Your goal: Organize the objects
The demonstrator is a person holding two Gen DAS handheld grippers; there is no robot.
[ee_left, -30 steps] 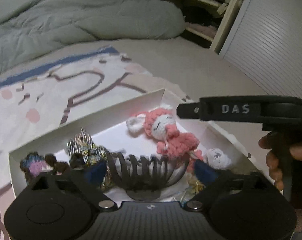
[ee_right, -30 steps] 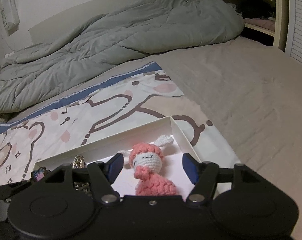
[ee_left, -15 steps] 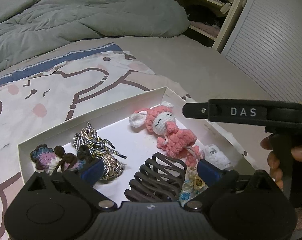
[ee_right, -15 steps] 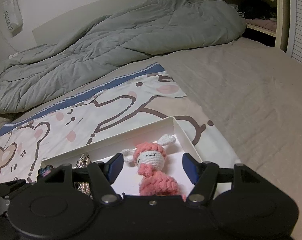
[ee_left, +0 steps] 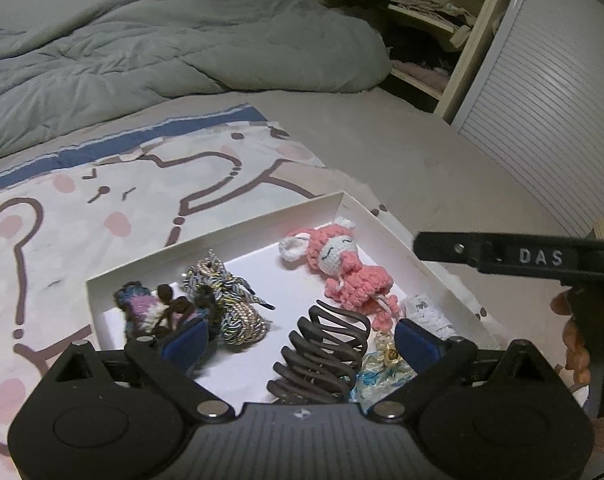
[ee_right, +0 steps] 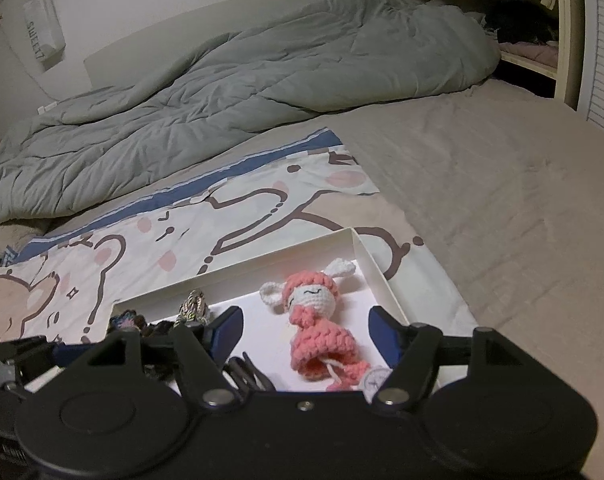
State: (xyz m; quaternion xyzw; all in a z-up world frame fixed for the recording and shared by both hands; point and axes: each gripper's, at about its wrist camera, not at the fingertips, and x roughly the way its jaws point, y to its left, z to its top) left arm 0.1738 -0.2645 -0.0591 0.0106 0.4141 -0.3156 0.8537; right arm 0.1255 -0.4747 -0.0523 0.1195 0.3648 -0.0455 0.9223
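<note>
A white shallow box (ee_left: 237,227) lies on the bed. It holds a pink crochet doll (ee_left: 342,268), a dark brown hair claw clip (ee_left: 322,356), a coiled braided cord (ee_left: 229,304), a blue-pink crochet piece with brown hair ties (ee_left: 153,312), a white lace scrunchie (ee_left: 426,312) and a blue-yellow trinket (ee_left: 386,368). My left gripper (ee_left: 299,338) is open and empty above the box's near side, over the clip. My right gripper (ee_right: 304,334) is open and empty over the box (ee_right: 366,256), the doll (ee_right: 318,320) between its fingers. Its body shows in the left wrist view (ee_left: 522,258).
The box rests on a cartoon-print cloth (ee_left: 121,200) spread over the beige bed sheet (ee_right: 502,200). A grey duvet (ee_right: 221,92) is heaped at the back. An open shelf with clothes (ee_left: 422,20) and a slatted door (ee_left: 550,112) stand at the right.
My left gripper has let go of the hair claw clip, which now lies in the box, and has risen and pulled back. My right gripper has stayed almost still, rising slightly.
</note>
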